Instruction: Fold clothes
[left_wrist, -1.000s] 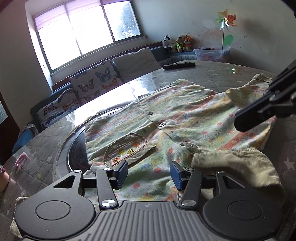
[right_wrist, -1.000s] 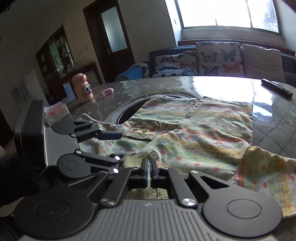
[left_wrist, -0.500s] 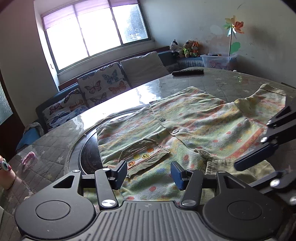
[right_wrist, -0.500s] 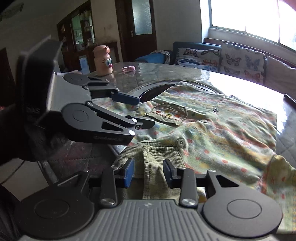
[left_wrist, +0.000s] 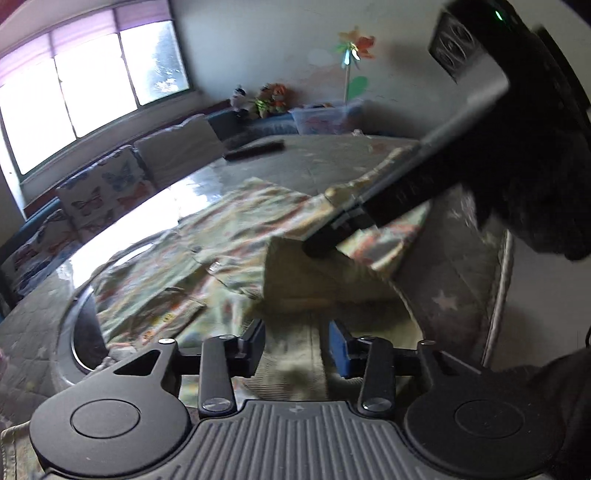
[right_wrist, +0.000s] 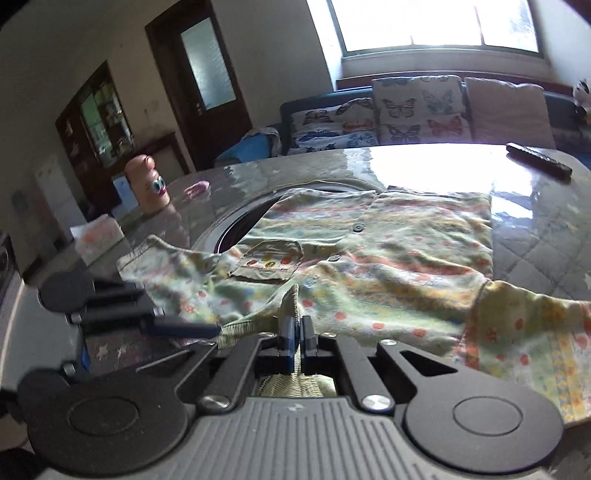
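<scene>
A child's dotted, striped shirt (right_wrist: 388, 258) with a pocket (right_wrist: 269, 260) and a ribbed olive collar lies spread on the round table; it also shows in the left wrist view (left_wrist: 236, 236). My right gripper (right_wrist: 295, 328) is shut on the ribbed collar (right_wrist: 288, 302) and lifts it; in the left wrist view it (left_wrist: 321, 247) pinches the raised collar fold (left_wrist: 295, 273). My left gripper (left_wrist: 297, 341) is open with the collar band (left_wrist: 291, 354) between its pads; in the right wrist view it (right_wrist: 210, 328) touches the collar edge.
A black remote (right_wrist: 539, 164) lies at the far side of the quilted table (right_wrist: 535, 243). A dark round inset (right_wrist: 236, 236) shows under the shirt. A pink toy figure (right_wrist: 147, 184) stands at the left. A sofa with butterfly cushions (right_wrist: 417, 110) is behind.
My right gripper closed on the ribbed collar and lifted it. My left gripper moved right, so the collar band now lies between its open pads.
</scene>
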